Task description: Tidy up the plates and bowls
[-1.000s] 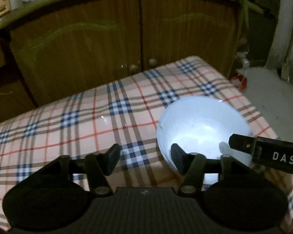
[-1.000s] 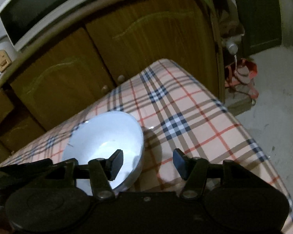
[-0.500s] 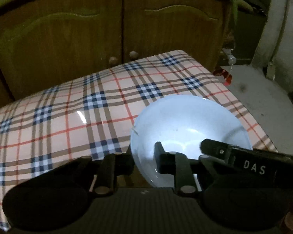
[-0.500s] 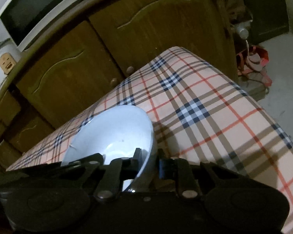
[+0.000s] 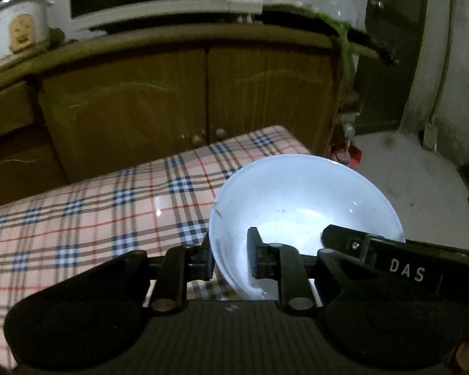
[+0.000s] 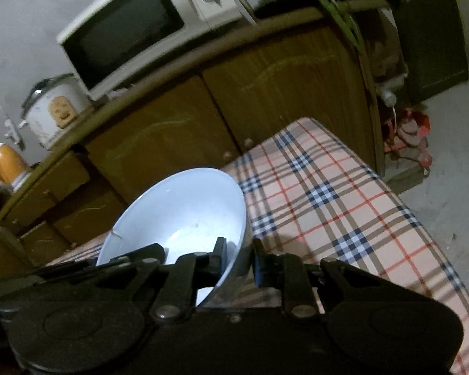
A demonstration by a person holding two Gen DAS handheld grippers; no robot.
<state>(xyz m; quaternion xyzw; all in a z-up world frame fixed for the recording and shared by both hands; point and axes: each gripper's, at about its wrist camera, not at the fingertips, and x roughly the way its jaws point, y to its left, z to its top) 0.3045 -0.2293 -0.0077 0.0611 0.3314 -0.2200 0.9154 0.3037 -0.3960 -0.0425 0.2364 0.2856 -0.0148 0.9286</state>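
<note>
A white bowl (image 5: 303, 206) is held above the checked tablecloth (image 5: 93, 215). My left gripper (image 5: 229, 257) is shut on the bowl's near left rim, one finger inside and one outside. My right gripper (image 6: 239, 264) is shut on the bowl's (image 6: 184, 212) right rim the same way. The right gripper's black body, marked DAS, crosses the lower right of the left wrist view (image 5: 400, 268). The bowl is tilted and lifted off the table.
A wooden cabinet (image 5: 203, 93) stands behind the table, with a microwave (image 6: 140, 25) and a white rice cooker (image 6: 53, 106) on top. The table's right edge (image 6: 416, 206) drops to a grey floor with red clutter (image 6: 409, 137).
Both grippers closed on the bowl's rim from open a second ago. The bowl has since risen off the tablecloth, and both views have tipped upward.
</note>
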